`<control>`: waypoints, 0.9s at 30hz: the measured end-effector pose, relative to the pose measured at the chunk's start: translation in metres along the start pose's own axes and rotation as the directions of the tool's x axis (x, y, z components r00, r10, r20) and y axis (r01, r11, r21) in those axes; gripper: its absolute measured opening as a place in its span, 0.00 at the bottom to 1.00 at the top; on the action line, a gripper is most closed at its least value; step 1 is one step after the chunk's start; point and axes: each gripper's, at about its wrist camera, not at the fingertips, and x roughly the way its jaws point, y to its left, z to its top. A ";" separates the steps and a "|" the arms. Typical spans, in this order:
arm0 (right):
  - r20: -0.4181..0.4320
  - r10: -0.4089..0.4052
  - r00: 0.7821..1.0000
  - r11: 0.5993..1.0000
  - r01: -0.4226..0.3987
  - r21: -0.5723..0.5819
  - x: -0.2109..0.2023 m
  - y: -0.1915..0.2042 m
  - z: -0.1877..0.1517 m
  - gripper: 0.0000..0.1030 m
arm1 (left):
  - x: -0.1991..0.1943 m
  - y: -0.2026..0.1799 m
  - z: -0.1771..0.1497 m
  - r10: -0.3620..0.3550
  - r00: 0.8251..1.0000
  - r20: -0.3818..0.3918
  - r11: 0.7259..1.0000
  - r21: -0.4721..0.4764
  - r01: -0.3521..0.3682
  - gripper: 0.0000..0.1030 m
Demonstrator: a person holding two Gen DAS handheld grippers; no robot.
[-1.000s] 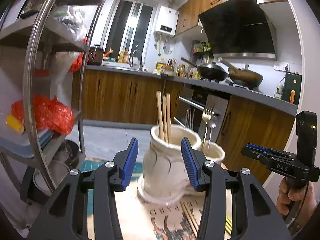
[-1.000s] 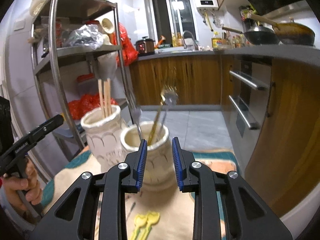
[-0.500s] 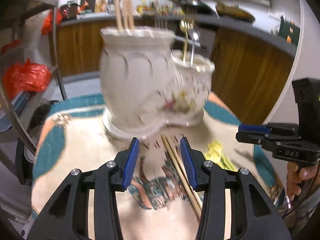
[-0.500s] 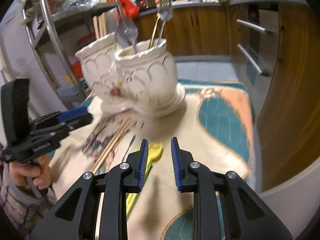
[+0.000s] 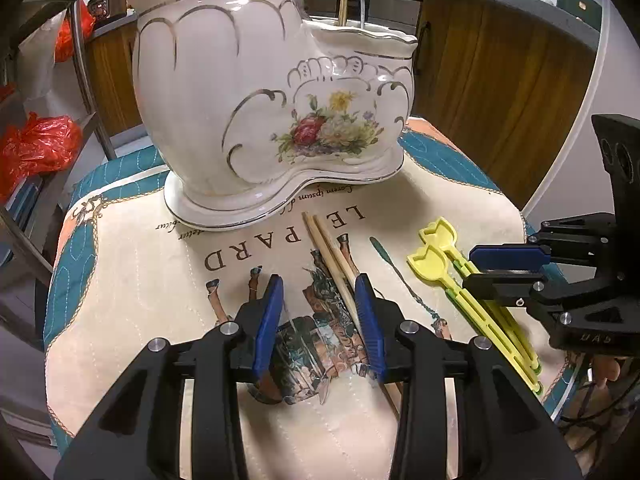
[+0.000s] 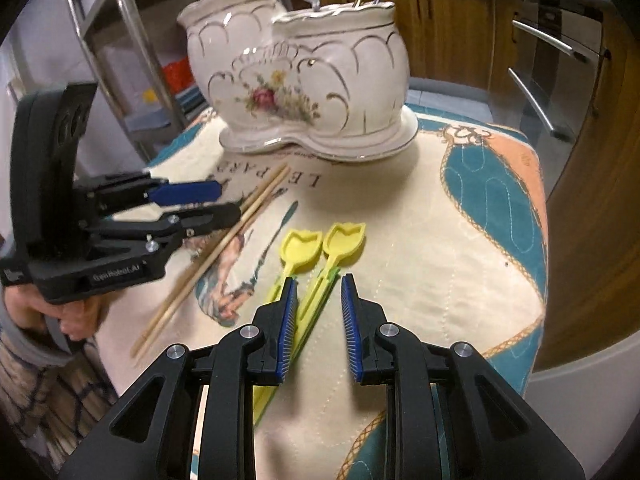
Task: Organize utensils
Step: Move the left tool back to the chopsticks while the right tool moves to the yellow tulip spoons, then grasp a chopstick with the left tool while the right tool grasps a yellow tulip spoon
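Observation:
A white two-pot ceramic holder (image 5: 256, 92) with a flower print stands at the back of the table; it also shows in the right wrist view (image 6: 304, 80). Forks and a spoon stand in its smaller pot, chopsticks in the taller one. A pair of wooden chopsticks (image 5: 332, 256) lies on the cloth, also in the right wrist view (image 6: 224, 248). Two yellow tulip-shaped utensils (image 6: 316, 252) lie side by side, also in the left wrist view (image 5: 452, 264). My left gripper (image 5: 318, 312) is open, low over the chopsticks. My right gripper (image 6: 318, 316) is open over the yellow handles.
A printed quilted cloth (image 5: 132, 280) covers the small round table. A metal shelf rack (image 5: 44, 80) with red bags stands on the left. Wooden kitchen cabinets (image 6: 568, 40) and an oven front lie behind and to the right.
Both grippers have tilted down from the holder's rim to the tabletop and moved closer to it. The left now hovers over the chopsticks, the right over the yellow utensils.

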 end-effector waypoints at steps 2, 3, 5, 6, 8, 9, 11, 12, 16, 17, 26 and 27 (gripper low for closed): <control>-0.006 -0.015 1.000 1.000 0.015 -0.017 -0.002 0.002 -0.001 0.23 | 0.000 0.000 0.001 0.002 1.000 -0.004 1.000 0.000 -0.002 0.36; -0.007 -0.021 1.000 1.000 0.021 -0.022 -0.002 0.001 -0.002 0.23 | 0.001 0.000 0.002 0.002 1.000 -0.007 1.000 0.000 -0.002 0.36; -0.011 -0.034 0.999 0.999 0.034 -0.035 -0.003 0.001 -0.002 0.22 | 0.001 0.000 0.001 0.004 1.000 -0.010 1.000 0.007 -0.004 0.36; -0.013 -0.042 0.999 0.998 0.042 -0.043 -0.003 0.002 -0.002 0.22 | 0.000 -0.001 0.001 0.006 1.000 -0.011 1.000 0.012 -0.006 0.36; -0.017 -0.071 0.997 0.995 0.070 -0.067 -0.004 0.002 -0.003 0.22 | 0.001 -0.004 0.002 0.011 1.000 -0.015 1.000 0.025 -0.010 0.35; -0.020 -0.083 0.996 0.994 0.081 -0.077 -0.004 0.002 -0.003 0.22 | 0.001 -0.006 0.002 0.013 1.000 -0.017 0.999 0.036 -0.012 0.32; -0.028 -0.124 0.992 0.986 0.121 -0.111 -0.005 0.005 -0.005 0.22 | 0.000 -0.009 0.002 0.016 1.000 -0.019 0.999 0.051 -0.015 0.28; -0.035 -0.136 0.990 0.984 0.130 -0.124 -0.005 0.005 -0.005 0.22 | -0.001 -0.010 0.001 0.015 1.000 -0.020 0.998 0.056 -0.013 0.26; -0.072 -0.134 0.988 0.982 0.122 -0.145 -0.005 0.002 -0.003 0.22 | -0.003 -0.013 -0.004 0.007 0.999 -0.035 0.997 0.072 -0.005 0.23; -0.088 -0.136 0.987 0.980 0.121 -0.161 -0.006 0.002 -0.002 0.22 | -0.004 -0.014 -0.006 0.019 0.999 -0.034 0.996 0.085 -0.016 0.21; -0.283 -0.198 0.938 0.958 0.125 -0.257 -0.008 -0.005 0.008 0.22 | -0.014 0.002 -0.009 -0.014 0.992 -0.122 0.994 0.107 0.027 0.19; -0.314 -0.193 0.930 0.962 0.116 -0.248 -0.007 -0.007 0.011 0.22 | -0.014 0.004 -0.007 -0.019 0.989 -0.147 0.993 0.111 0.035 0.19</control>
